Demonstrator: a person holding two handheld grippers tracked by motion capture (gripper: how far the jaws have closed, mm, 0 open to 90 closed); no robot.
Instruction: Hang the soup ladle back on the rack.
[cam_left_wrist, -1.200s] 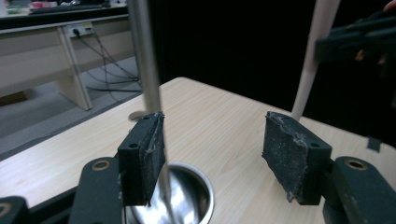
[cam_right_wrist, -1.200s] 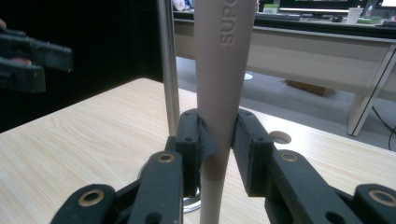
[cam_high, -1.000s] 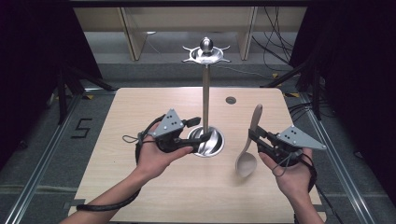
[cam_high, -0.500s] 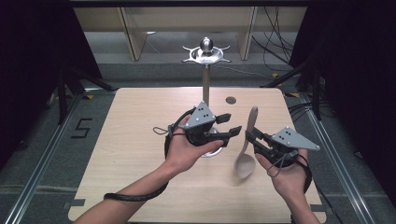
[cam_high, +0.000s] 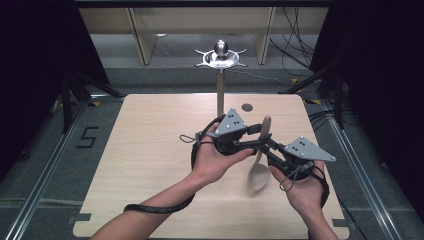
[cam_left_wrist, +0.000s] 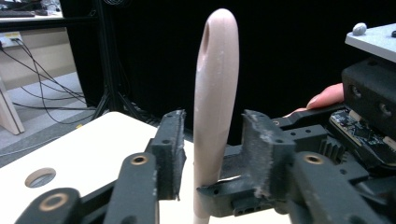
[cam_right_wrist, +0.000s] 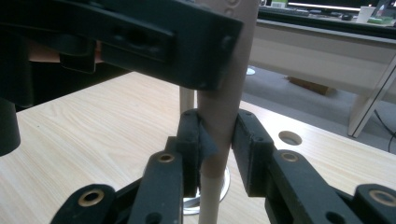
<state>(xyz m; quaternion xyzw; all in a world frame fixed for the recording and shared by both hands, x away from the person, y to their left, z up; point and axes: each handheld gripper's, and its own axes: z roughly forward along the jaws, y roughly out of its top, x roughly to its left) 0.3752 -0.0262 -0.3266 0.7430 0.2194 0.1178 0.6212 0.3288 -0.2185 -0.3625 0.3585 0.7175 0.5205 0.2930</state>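
High view: the right gripper (cam_high: 264, 145) clamps a spoon (cam_high: 259, 159) above the table (cam_high: 140, 150) — a metal stand (cam_high: 220, 65) rises behind. Left gripper view: the left gripper (cam_left_wrist: 212, 149) gapes around the handle. Right gripper view: its jaws pinch the handle — the left gripper crosses overhead.

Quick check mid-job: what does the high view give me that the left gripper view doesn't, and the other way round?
High view: the spoon's bowl hanging down, the metal stand behind, and both hands over the table. Left gripper view: the left gripper jaws open on either side of the spoon handle, with gaps, and the hole near the handle's tip. Both: the spoon handle upright, held lower down by the right gripper.
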